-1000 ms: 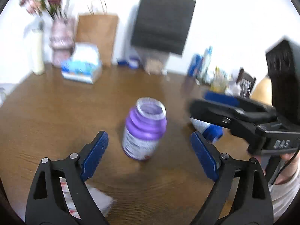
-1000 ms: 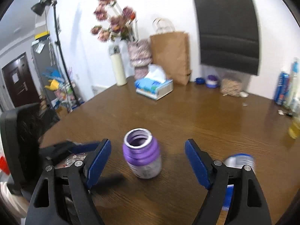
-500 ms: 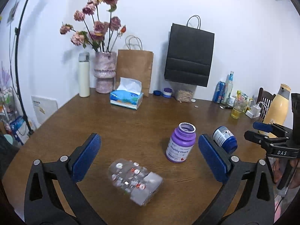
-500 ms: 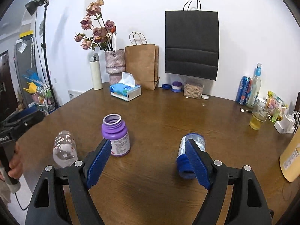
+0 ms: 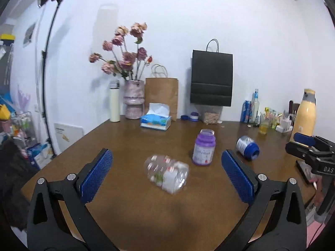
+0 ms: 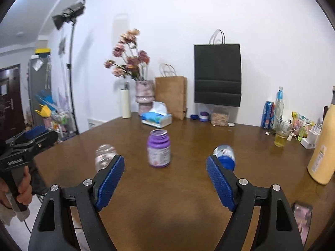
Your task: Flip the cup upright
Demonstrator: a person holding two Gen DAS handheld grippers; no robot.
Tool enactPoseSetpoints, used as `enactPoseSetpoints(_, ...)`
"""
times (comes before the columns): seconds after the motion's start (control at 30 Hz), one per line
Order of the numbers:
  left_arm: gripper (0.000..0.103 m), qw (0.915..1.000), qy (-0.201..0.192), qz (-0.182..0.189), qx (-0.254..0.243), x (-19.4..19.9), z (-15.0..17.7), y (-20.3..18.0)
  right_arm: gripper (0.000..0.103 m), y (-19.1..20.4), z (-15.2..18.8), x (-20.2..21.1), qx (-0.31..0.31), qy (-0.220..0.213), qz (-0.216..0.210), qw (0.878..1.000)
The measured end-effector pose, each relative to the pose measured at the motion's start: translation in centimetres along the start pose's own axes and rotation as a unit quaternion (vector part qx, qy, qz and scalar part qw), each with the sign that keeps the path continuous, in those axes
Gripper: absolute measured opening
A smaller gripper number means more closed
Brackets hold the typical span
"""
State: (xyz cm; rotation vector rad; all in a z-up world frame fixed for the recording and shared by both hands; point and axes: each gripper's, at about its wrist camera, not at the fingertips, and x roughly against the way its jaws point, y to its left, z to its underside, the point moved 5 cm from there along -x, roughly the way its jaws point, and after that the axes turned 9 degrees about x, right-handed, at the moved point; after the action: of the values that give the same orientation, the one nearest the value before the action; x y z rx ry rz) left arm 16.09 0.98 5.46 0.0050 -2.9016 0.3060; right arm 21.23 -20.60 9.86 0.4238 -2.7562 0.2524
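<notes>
A clear patterned plastic cup [image 5: 166, 174] [image 6: 104, 155] lies on its side on the brown table [image 5: 136, 219]. My left gripper [image 5: 165, 152] is open, held back from the cup, which shows between its blue pads. A purple jar [image 5: 204, 148] [image 6: 158, 150] stands upright with its mouth up. To its right a blue-capped jar [image 5: 247, 147] [image 6: 225, 155] lies on its side. My right gripper [image 6: 165, 159] is open and empty, short of the purple jar. Each gripper also shows at the edge of the other's view: right gripper [image 5: 297, 144], left gripper [image 6: 31, 138], held by a hand.
Along the back wall stand a tissue box [image 5: 156, 120], a vase of flowers [image 5: 134, 99], a brown bag [image 5: 161, 96] and a black bag [image 5: 211, 79]. A yellow flask [image 6: 323, 152], a glass of yellow drink [image 6: 281, 133] and a phone [image 6: 301, 213] sit at the right.
Both grippers have drawn back and risen from close around the purple jar. The lying cup and blue-capped jar have come into view. Both grippers stay open.
</notes>
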Motion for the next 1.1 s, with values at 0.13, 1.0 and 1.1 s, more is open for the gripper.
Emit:
enactPoseSetpoints(0.13,0.103,0.9971,-0.041,-0.040,-0.050,4.6,2.5,-0.7,0.085,2.0,3.7,2.9,-0.016,-0.010,0.001,1.000)
enactPoseSetpoints(1.0,0.103,0.9980,-0.055,-0.013,-0.028,10.5,8.0,-0.8,0.085,7.4,8.2,9.7,0.003,-0.051,0.015,0.999)
enactPoseSetpoints(1.1,0.103,0.9979,-0.058,-0.014,-0.028,10.7,8.0,-0.8,0.085,7.5,8.2,9.7,0.003,-0.051,0.016,0.999)
